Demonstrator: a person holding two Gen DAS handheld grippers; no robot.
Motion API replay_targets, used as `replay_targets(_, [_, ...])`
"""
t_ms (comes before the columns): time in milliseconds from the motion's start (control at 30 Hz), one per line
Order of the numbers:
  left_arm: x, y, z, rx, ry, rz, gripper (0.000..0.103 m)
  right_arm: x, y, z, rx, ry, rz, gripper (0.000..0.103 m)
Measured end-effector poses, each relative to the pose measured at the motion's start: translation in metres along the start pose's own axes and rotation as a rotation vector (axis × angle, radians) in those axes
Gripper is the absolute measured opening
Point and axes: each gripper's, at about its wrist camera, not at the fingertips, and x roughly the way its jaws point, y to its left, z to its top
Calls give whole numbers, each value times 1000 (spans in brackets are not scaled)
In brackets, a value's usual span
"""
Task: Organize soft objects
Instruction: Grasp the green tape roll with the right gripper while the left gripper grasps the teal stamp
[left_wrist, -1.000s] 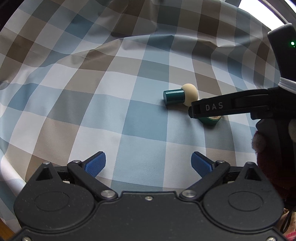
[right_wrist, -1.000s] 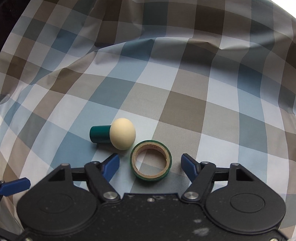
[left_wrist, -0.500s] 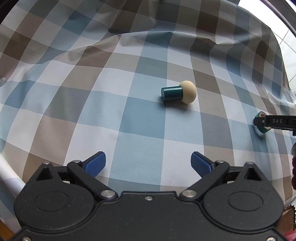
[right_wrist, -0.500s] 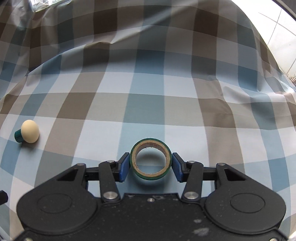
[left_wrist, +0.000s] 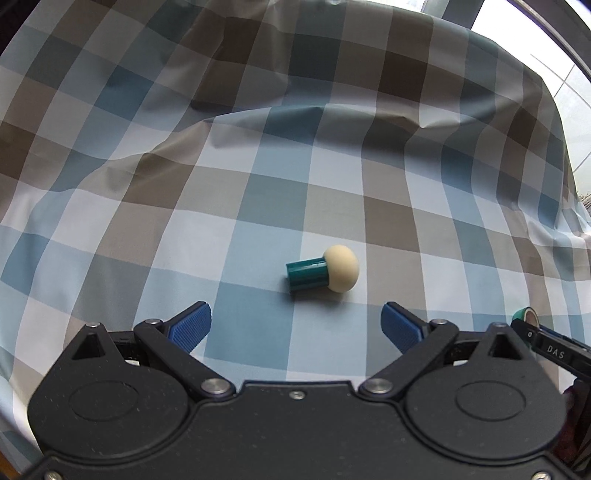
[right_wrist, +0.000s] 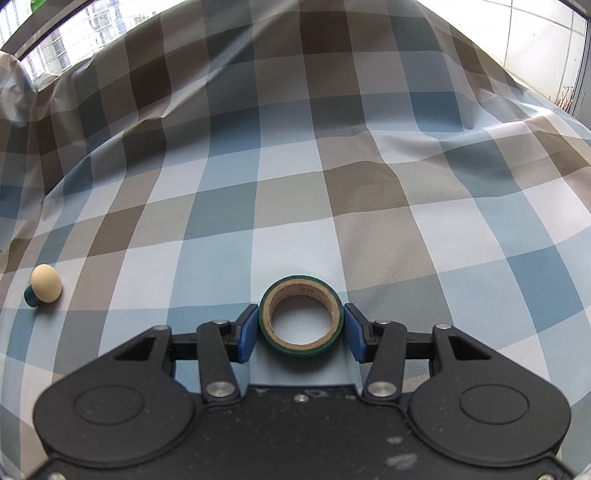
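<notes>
While the green tape roll (right_wrist: 301, 318) sits pinched between our right gripper's (right_wrist: 301, 328) two blue pads (right_wrist: 246, 328), we see it face-on: a glossy green outer band around a tan cardboard core, with the cloth showing through its round hole. The pads touch its left and right sides, so this gripper is closed on the roll, held just over the checked tablecloth (right_wrist: 369, 192). In the left wrist view the same roll shows only as a small green edge at the far right. Our left gripper (left_wrist: 295, 325) stands wide apart, holding nothing. Just ahead of it the mushroom-shaped piece (left_wrist: 322, 274) lies on its side on the cloth, cream dome to the right, teal stem to the left, well apart from the roll.
</notes>
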Motion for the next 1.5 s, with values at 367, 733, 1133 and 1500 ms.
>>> replay_targets(367, [61,-31,27,-100,92,82,81,-2,-8,-5,47,-31,37,48])
replay_targets(733, [73,-25,29,-108,110,133,80,-3,-9,-6,52,-45,42,49])
replay_targets(1133, [59,-19,26,-136,102,75,55,0,1,-2,-7,-14,6,49])
replay_targets(1500, [-34,-27,-8,-31,15,54,55,-50,7,3,-54,5,-15,47])
